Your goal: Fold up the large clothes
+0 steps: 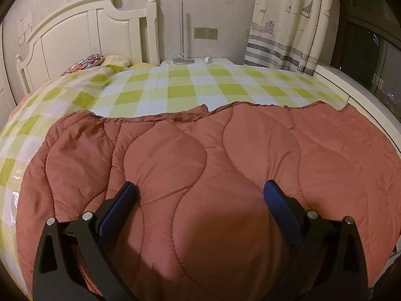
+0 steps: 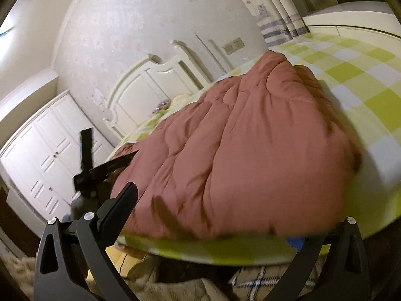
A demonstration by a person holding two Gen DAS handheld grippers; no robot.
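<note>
Left gripper jaws spread wide, hovering over rust-red quilted comforter, nothing gripped. Right gripper also spread wide at the comforter's near edge, blurry; right fingertip hidden under fabric, can't tell if touching. Comforter lies folded on green-checked bed sheet, near the bed's foot. Beyond: cream headboard, boat-print curtain.

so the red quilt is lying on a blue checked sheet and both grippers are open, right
Not quite: the sheet is green and white checked, not blue, as the left wrist view shows. The red quilt does lie on it, and the left gripper and right gripper are both open.
</note>
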